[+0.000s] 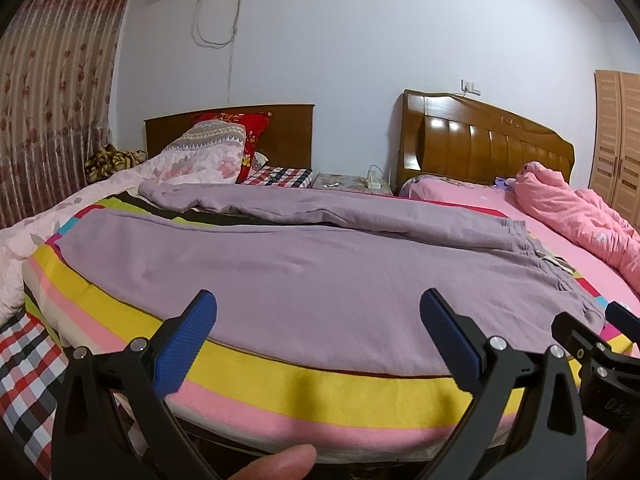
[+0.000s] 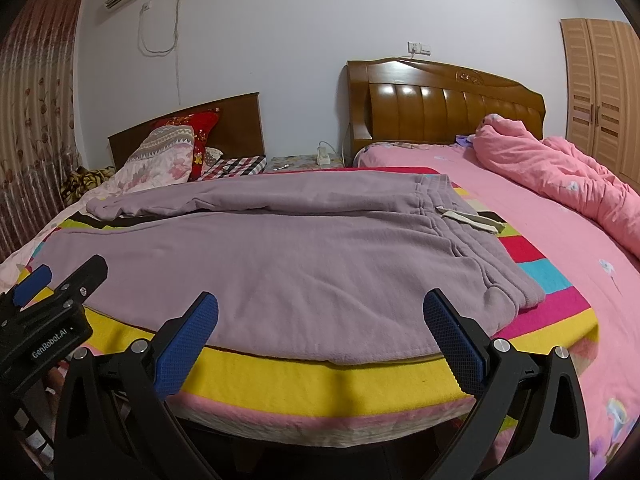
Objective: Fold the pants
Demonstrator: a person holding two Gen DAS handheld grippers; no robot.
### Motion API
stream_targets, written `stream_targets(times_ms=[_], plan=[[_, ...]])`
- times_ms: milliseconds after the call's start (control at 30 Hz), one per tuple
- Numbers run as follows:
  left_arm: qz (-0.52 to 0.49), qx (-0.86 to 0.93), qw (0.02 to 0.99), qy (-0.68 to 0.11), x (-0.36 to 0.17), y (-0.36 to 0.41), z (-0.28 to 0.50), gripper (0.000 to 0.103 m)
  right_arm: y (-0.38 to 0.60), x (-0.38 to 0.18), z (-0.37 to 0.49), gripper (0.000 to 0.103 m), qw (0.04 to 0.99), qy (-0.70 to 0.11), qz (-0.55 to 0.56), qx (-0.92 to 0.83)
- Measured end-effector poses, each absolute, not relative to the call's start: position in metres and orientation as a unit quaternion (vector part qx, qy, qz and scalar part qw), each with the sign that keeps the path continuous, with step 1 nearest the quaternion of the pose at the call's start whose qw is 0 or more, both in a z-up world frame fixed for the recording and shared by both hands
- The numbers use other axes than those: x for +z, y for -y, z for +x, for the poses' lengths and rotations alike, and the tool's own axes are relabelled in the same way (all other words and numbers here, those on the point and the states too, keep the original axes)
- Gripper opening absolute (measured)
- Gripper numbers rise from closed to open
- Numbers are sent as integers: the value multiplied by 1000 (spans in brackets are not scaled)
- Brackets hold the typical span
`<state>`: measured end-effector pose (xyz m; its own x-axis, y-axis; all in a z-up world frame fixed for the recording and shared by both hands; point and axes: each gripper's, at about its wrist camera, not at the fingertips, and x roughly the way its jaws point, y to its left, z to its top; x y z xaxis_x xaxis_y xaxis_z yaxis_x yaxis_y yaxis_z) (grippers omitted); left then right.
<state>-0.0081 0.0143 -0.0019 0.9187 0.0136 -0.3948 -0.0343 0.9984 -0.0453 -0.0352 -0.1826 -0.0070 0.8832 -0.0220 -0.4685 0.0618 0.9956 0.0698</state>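
Note:
Lilac sweatpants (image 1: 304,264) (image 2: 280,256) lie spread on a striped blanket (image 1: 248,372) (image 2: 280,380), legs running left, waistband with a cream drawstring (image 2: 468,220) at the right. The far leg is rumpled, the near leg lies flat. My left gripper (image 1: 318,308) hovers open at the blanket's near edge, over the near leg's hem side, holding nothing. My right gripper (image 2: 320,310) is open too, just before the near edge below the hip area. Each gripper shows at the edge of the other's view: the right gripper (image 1: 592,328) and the left gripper (image 2: 64,276).
A pink sheet (image 2: 560,248) with a bunched pink quilt (image 2: 552,168) lies to the right. Floral bedding and pillows (image 1: 200,156) pile up at the left. Two wooden headboards (image 1: 480,136), a nightstand (image 1: 352,182) and a wardrobe (image 2: 600,92) stand behind. A fingertip (image 1: 280,464) shows at the bottom.

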Motion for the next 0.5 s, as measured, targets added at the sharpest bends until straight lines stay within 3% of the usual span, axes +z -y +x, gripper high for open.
stream_targets(times_ms=[500], plan=[[-44,5,980,-196,-1,-21,-11,102,185,-4,-34,99,969,-243,43,-21]])
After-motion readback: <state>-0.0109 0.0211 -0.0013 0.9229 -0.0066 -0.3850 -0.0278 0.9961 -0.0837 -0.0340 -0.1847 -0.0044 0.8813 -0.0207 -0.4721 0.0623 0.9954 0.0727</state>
